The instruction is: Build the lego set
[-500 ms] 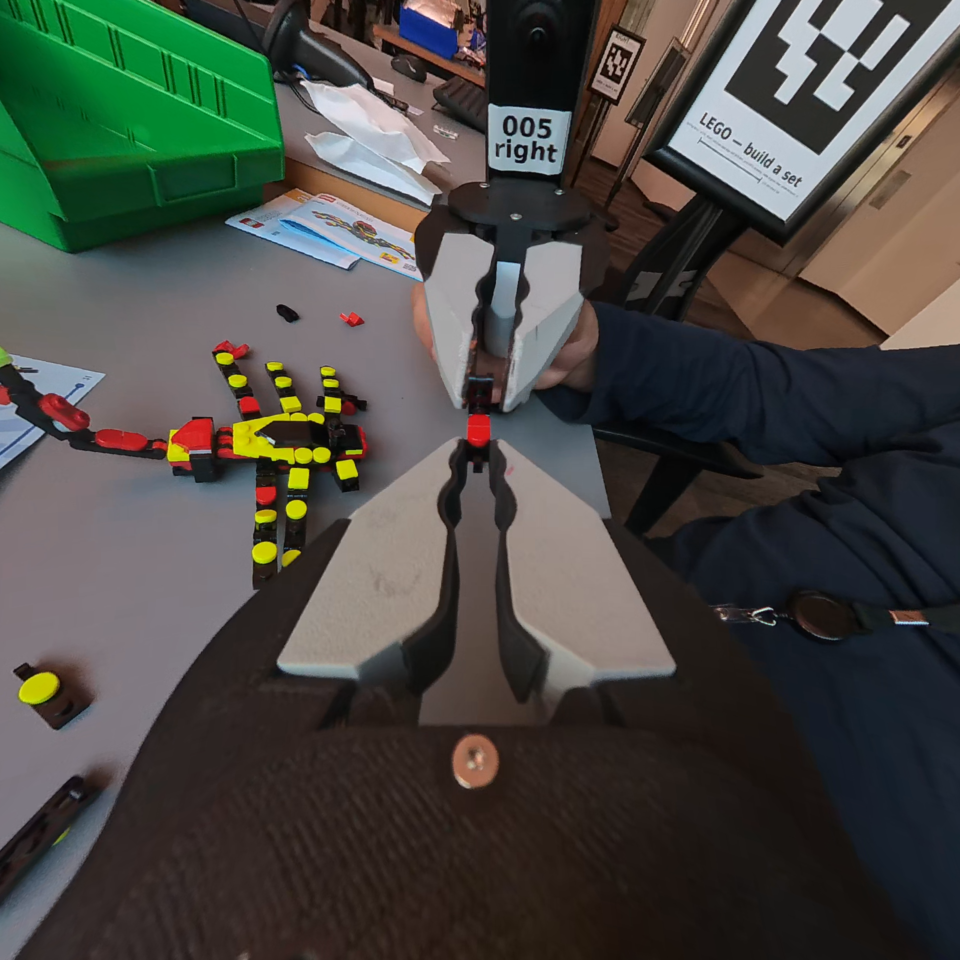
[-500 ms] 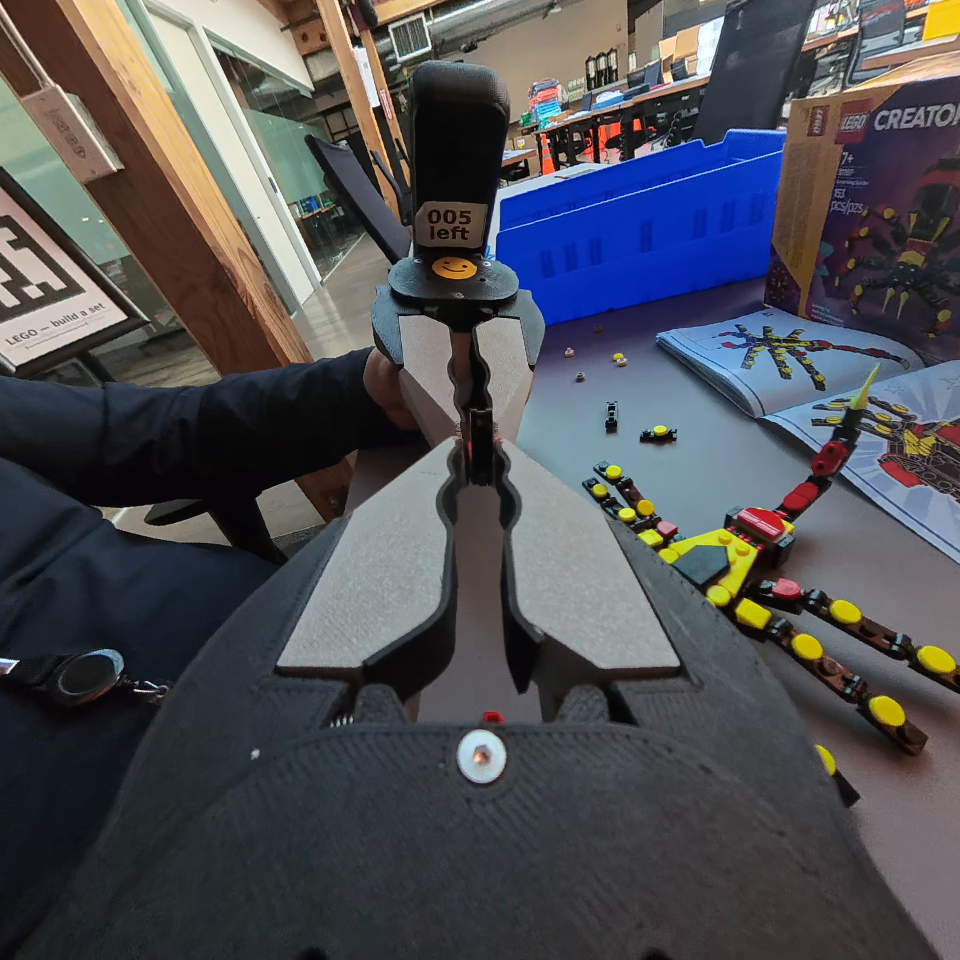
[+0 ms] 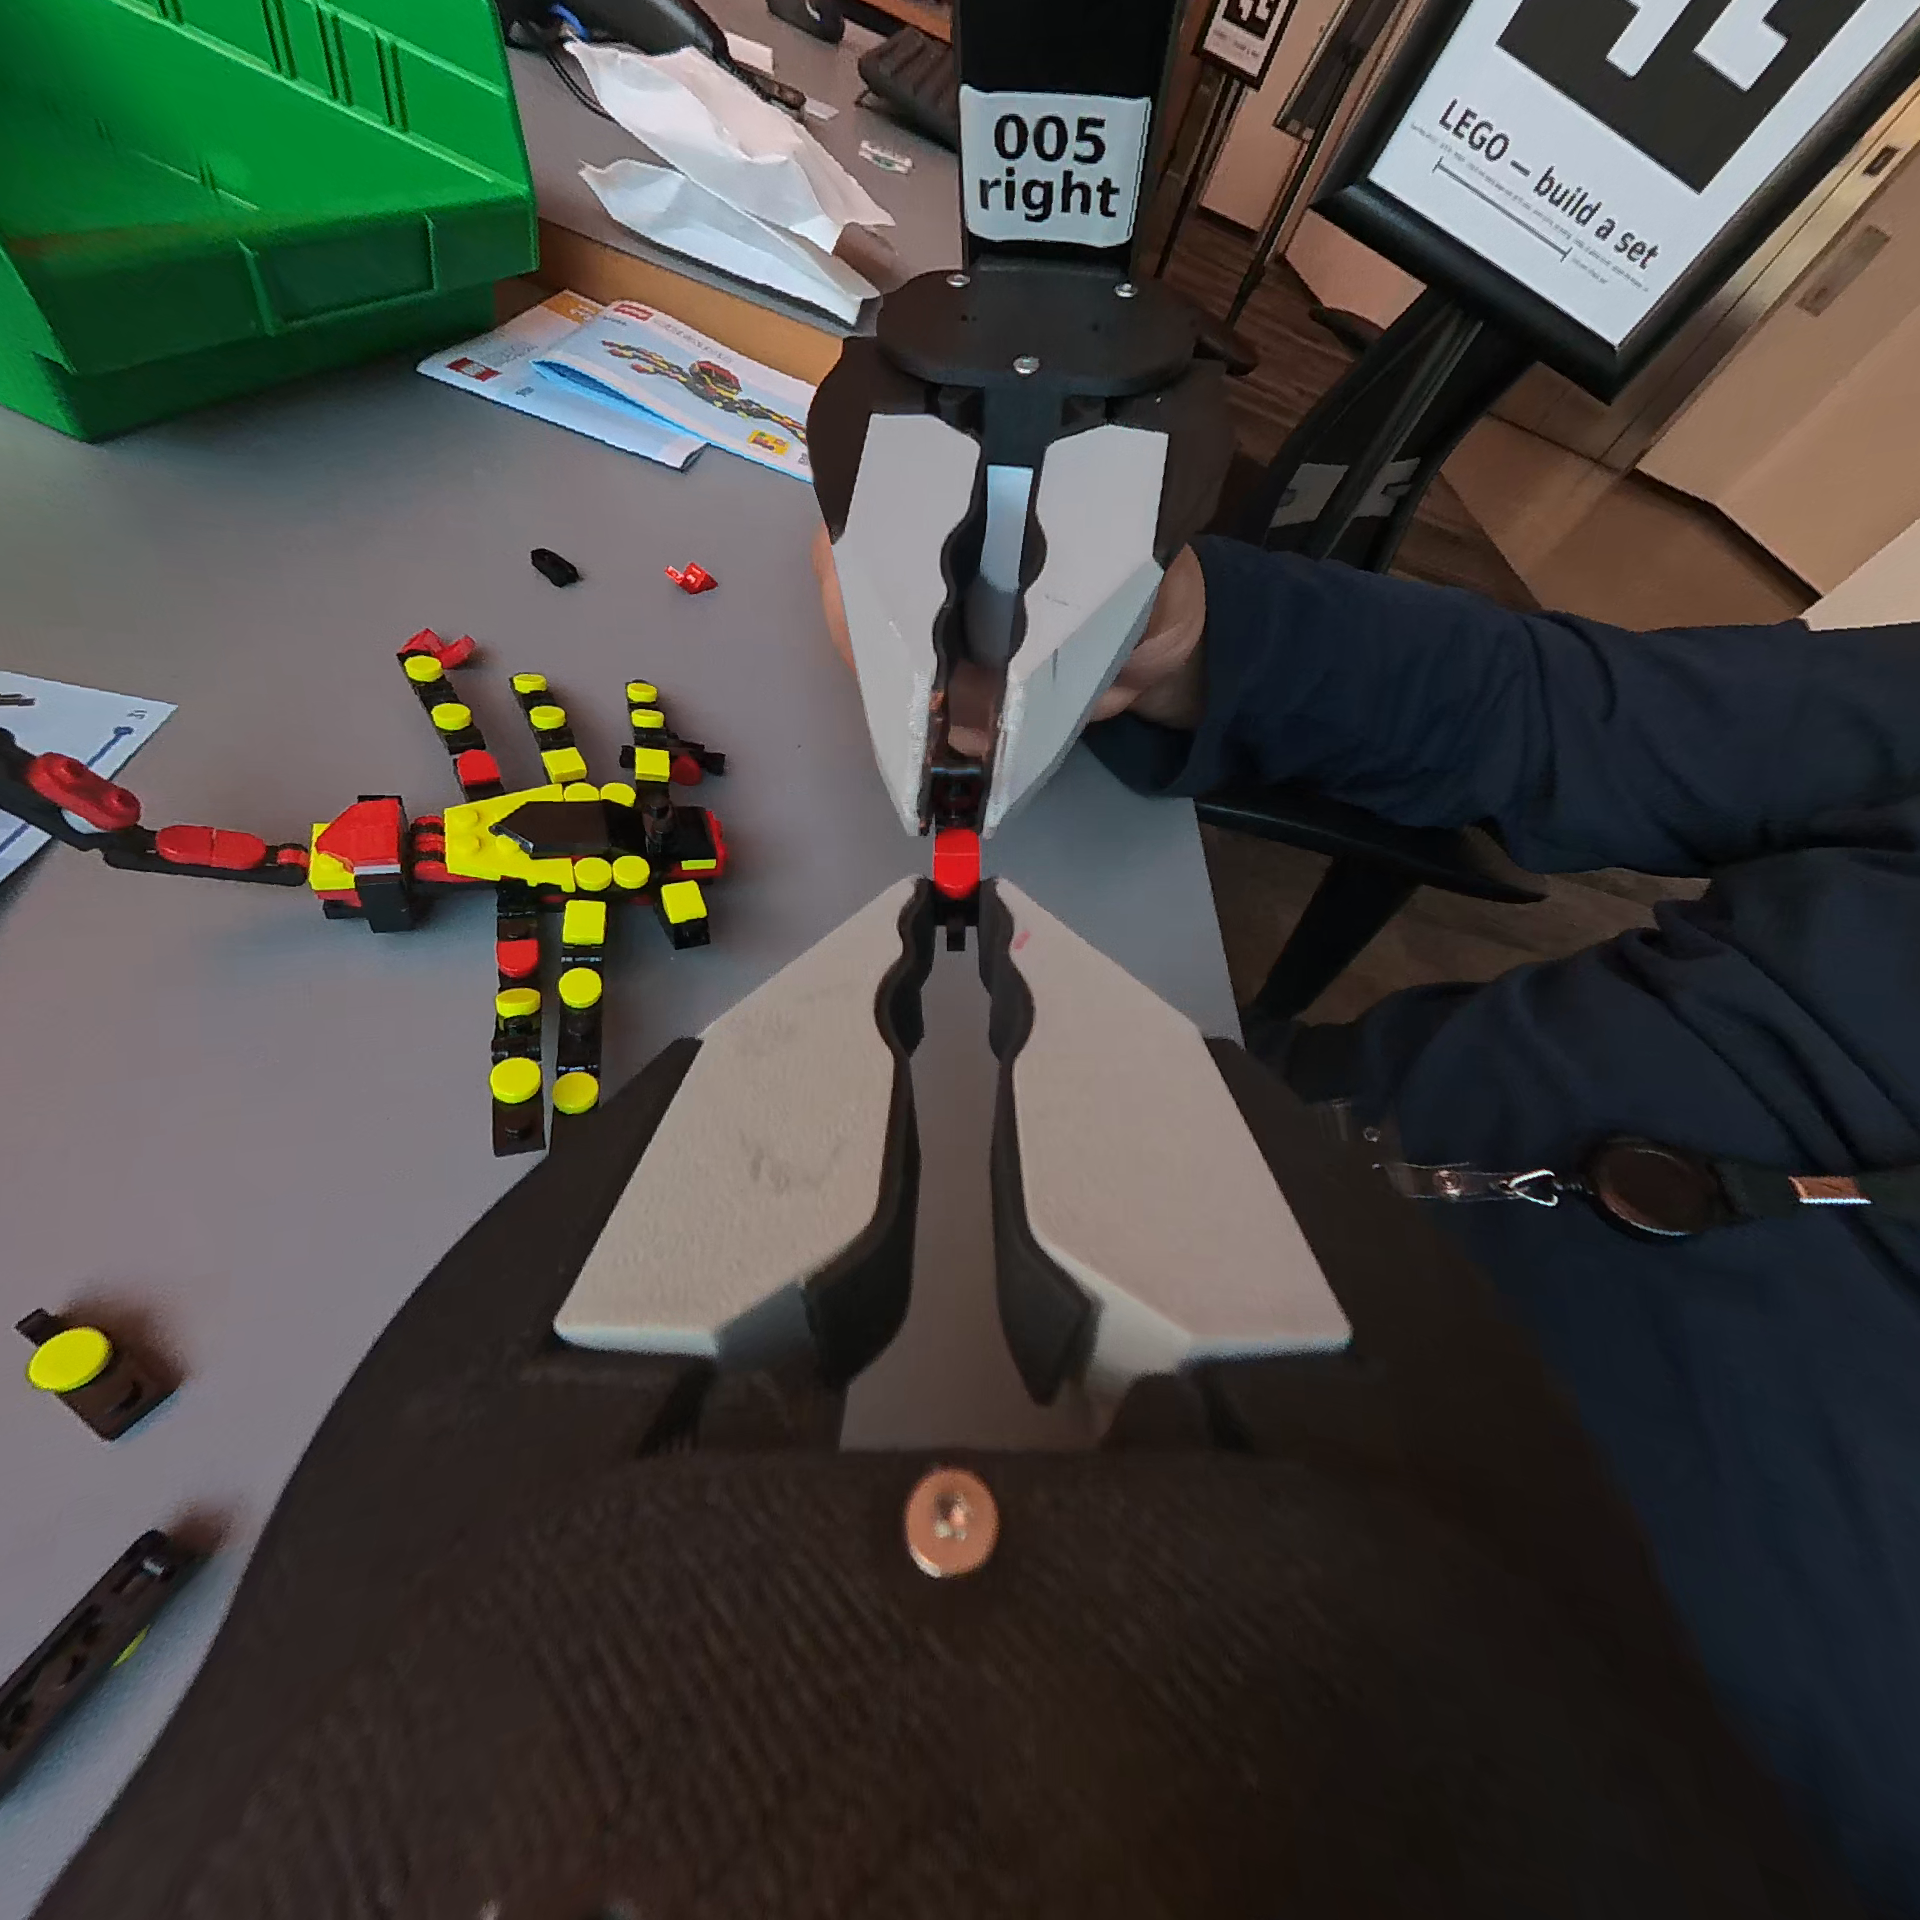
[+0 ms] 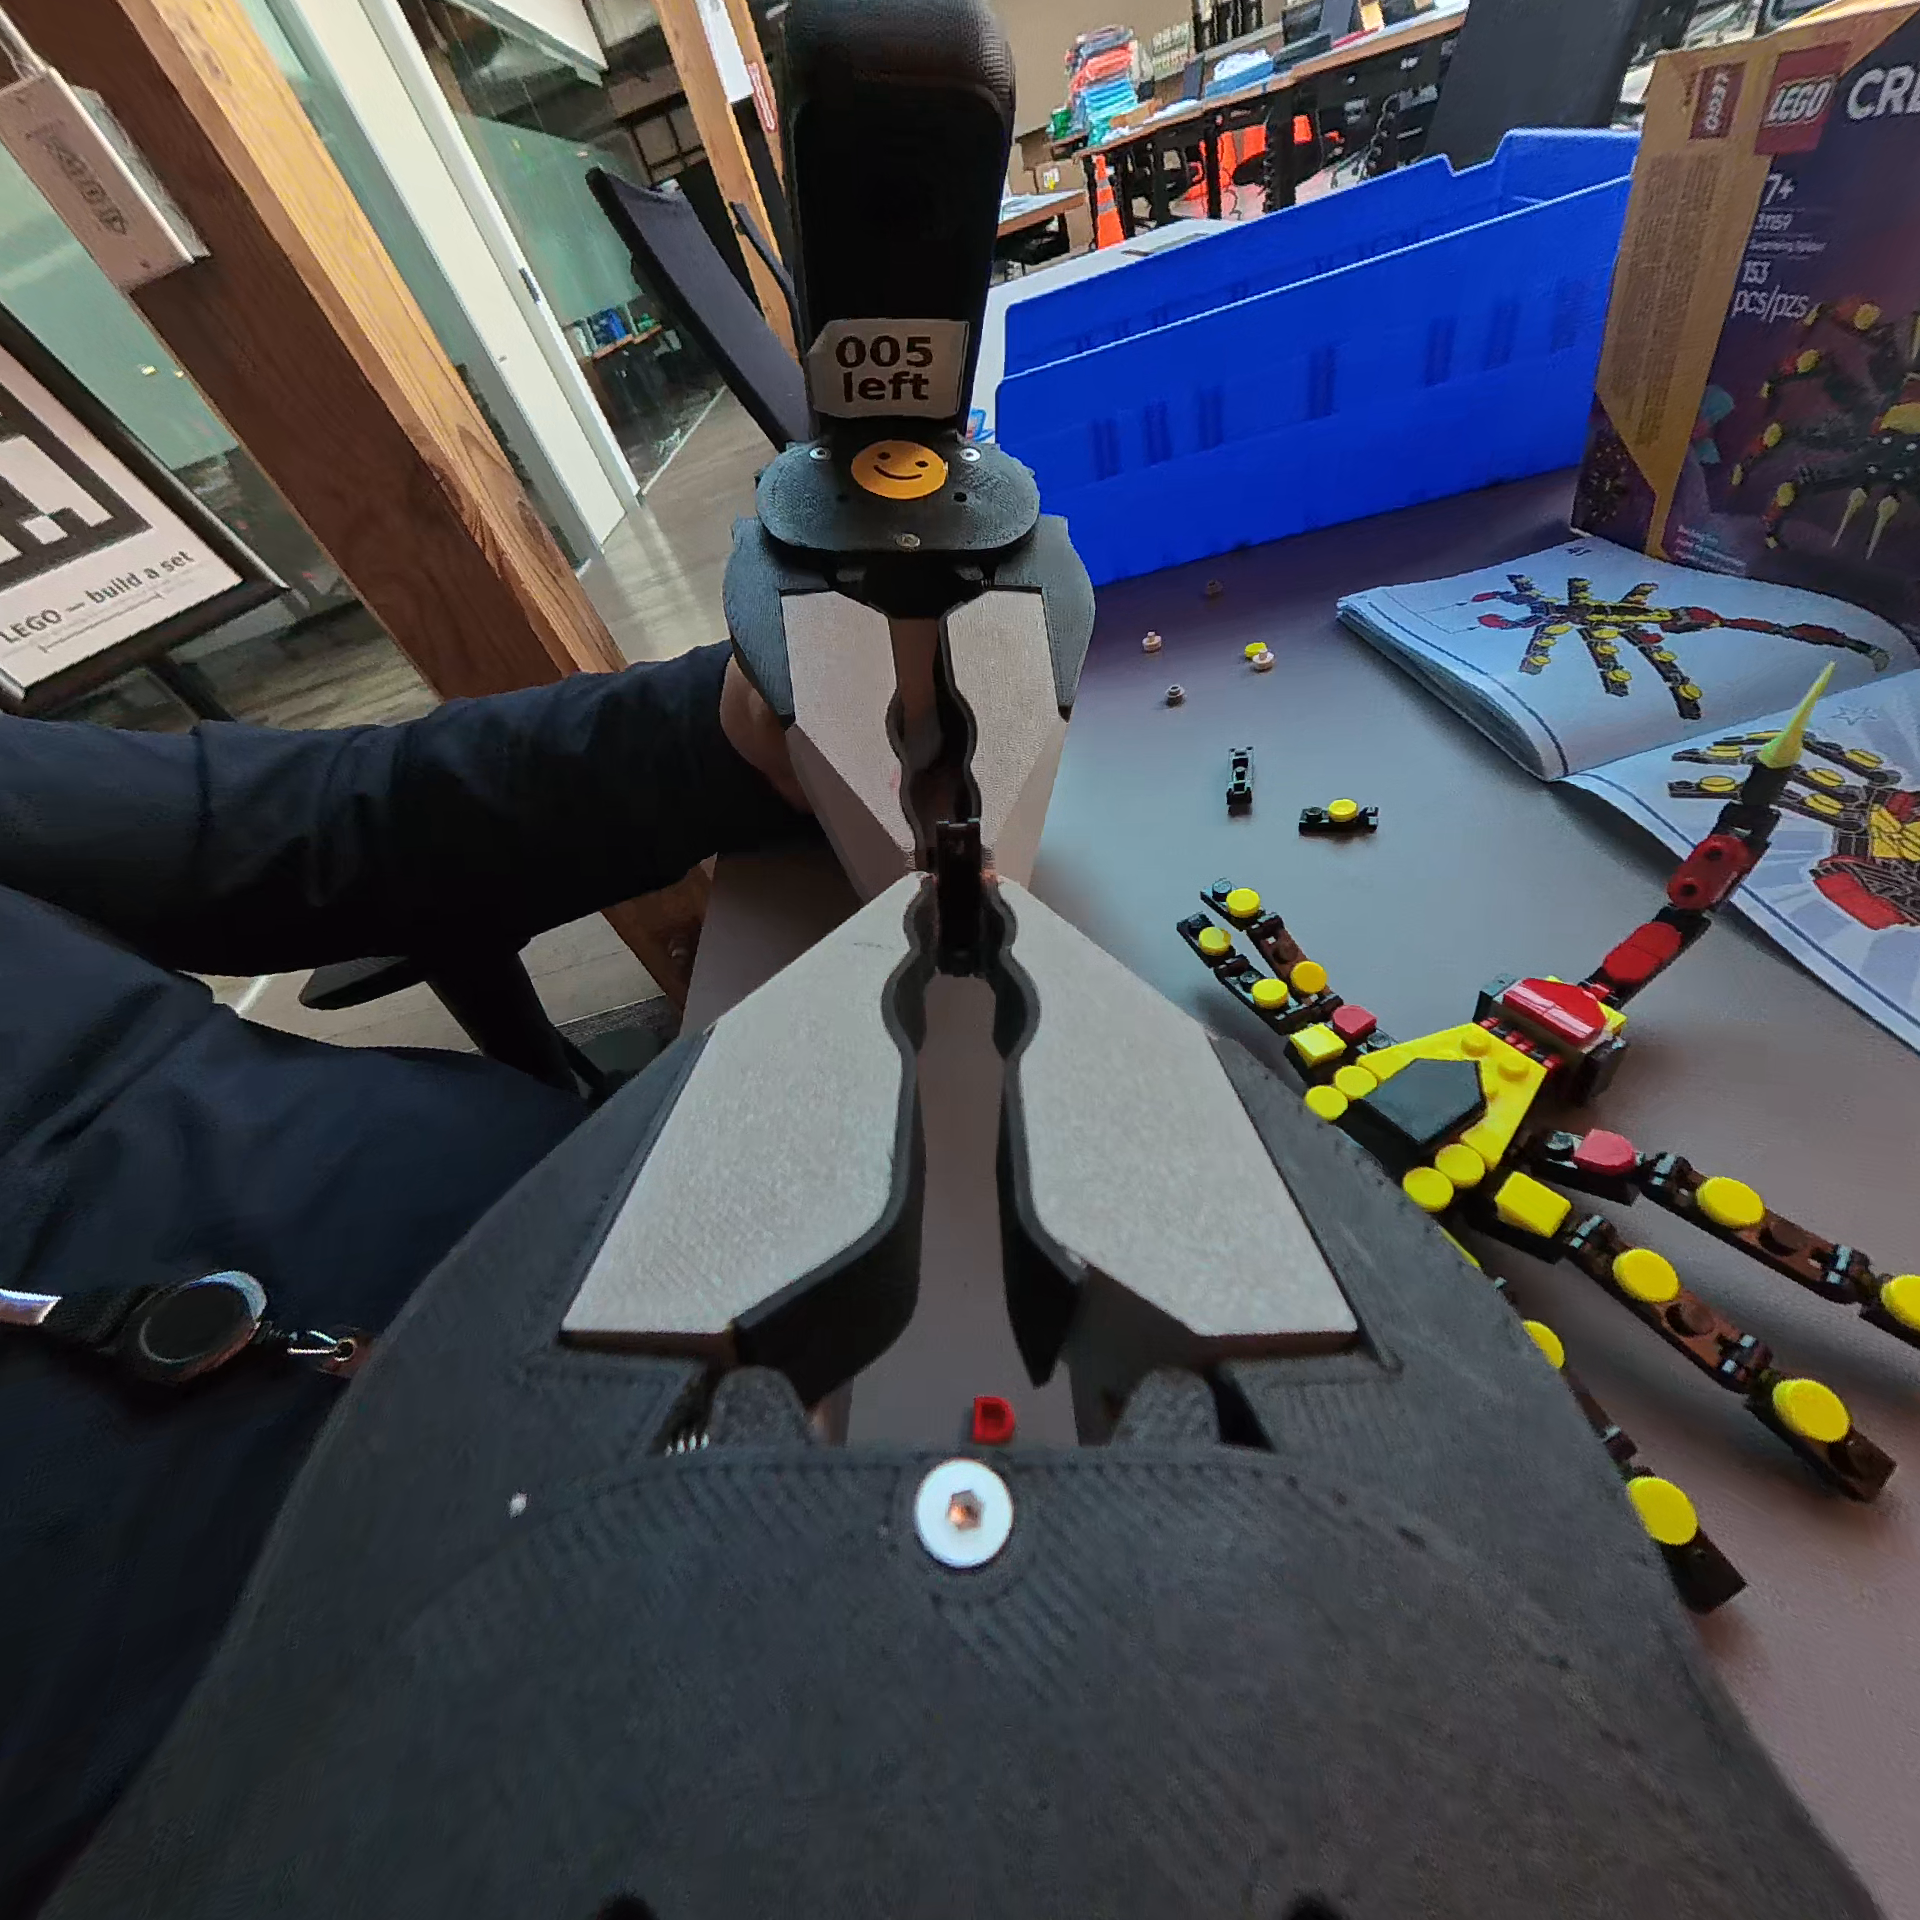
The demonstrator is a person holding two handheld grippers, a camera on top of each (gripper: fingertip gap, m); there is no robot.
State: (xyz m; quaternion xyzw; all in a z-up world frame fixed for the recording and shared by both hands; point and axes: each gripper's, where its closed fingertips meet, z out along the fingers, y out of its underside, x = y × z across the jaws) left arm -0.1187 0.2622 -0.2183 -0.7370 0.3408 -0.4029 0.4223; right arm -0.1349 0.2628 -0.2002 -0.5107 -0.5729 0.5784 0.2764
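Piece (image 3: 953, 860), red-topped over black, sits pinched between the two grippers' meeting tips, above the table's (image 3: 260, 1091) near edge. Left gripper (image 3: 951, 914) is nearly closed on its black lower part; right gripper (image 3: 954, 821), pointing back toward it, clamps the other end. Each handle bears a white label. The model (image 3: 540, 842) lies left on the table. The piece's joint is hidden by the fingertips.

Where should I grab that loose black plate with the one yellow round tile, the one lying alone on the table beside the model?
Probably take the black plate across its two long side edges, coming straight down from above. It lies flat on the table, so nothing can get beneath it, and the yellow round tile on top is smooth and domed, likely slippery. Nothing crowds its sides.
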